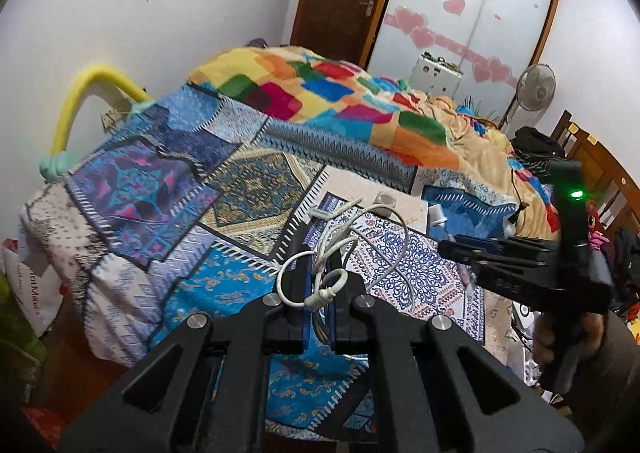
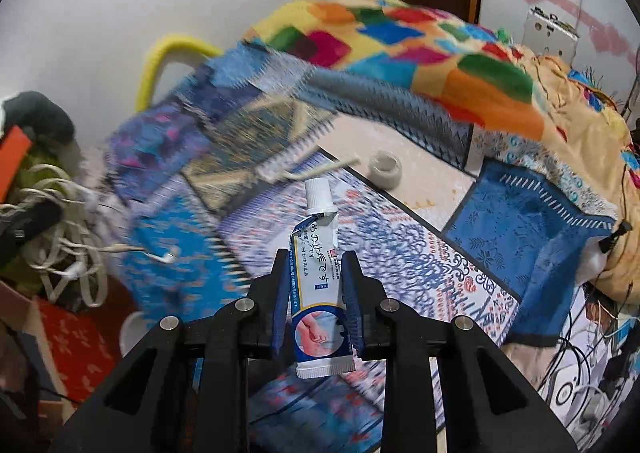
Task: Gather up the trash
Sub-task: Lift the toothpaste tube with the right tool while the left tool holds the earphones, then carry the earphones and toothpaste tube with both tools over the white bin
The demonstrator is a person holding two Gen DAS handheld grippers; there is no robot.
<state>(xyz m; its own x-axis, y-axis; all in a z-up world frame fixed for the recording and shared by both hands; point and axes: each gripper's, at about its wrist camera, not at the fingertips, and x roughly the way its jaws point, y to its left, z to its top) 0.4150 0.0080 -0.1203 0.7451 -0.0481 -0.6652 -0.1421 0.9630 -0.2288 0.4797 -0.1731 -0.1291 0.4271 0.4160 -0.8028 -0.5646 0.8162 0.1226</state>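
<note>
My left gripper (image 1: 319, 265) is shut on a tangle of white earphone cable (image 1: 340, 249) and holds it above the patterned bed cover (image 1: 224, 285). The same cable bundle shows at the left of the right wrist view (image 2: 68, 241). My right gripper (image 2: 316, 257) is shut on a white and blue ointment tube (image 2: 318, 273) with a white cap, held upright above the bed. The right gripper also shows in the left wrist view (image 1: 444, 247) at the right. A small roll of white tape (image 2: 385, 169) lies on a pale board (image 2: 432, 189) on the bed.
A colourful patchwork blanket (image 1: 320, 93) is heaped at the back of the bed. A yellow padded rail (image 1: 80, 101) stands at the left. Bags (image 1: 24, 285) sit on the floor at the left. Clutter and black cables (image 2: 580, 353) lie at the right.
</note>
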